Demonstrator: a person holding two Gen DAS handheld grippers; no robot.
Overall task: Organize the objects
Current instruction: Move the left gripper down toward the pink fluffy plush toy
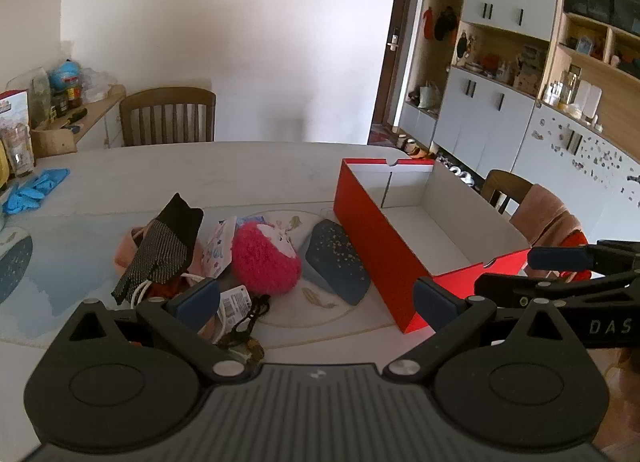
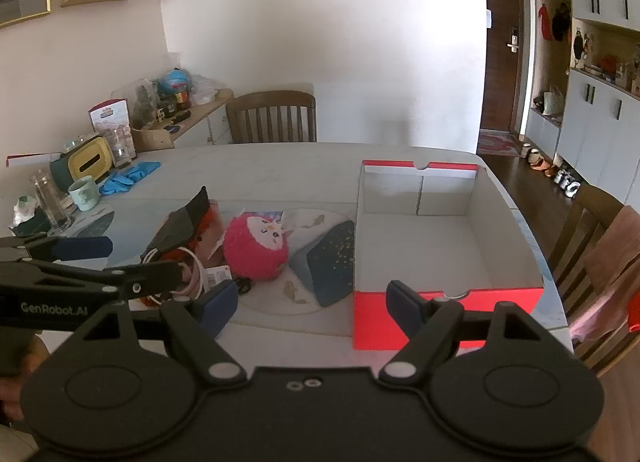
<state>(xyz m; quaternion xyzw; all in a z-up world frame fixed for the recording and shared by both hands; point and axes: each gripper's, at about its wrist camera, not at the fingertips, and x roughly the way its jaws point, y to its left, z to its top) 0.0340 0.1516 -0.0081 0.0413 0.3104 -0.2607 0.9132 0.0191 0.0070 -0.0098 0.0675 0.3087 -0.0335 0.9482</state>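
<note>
Both my grippers' fingers apart, empty. Pile with pink plush (image 1: 265,258) lies ahead of left gripper (image 1: 316,300); red box (image 2: 448,222) ahead of right gripper (image 2: 312,302).

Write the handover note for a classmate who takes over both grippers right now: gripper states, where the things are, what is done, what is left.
Left gripper: open, empty, over the pile.
Right gripper: open, empty, near the red box.
Box: on the table, nothing inside.
Pile to its left: pink plush toy, dark blue pouch, black sock, white cable, tagged small items.
Done: nothing packed.
Left: probably move each item into the box.
</note>
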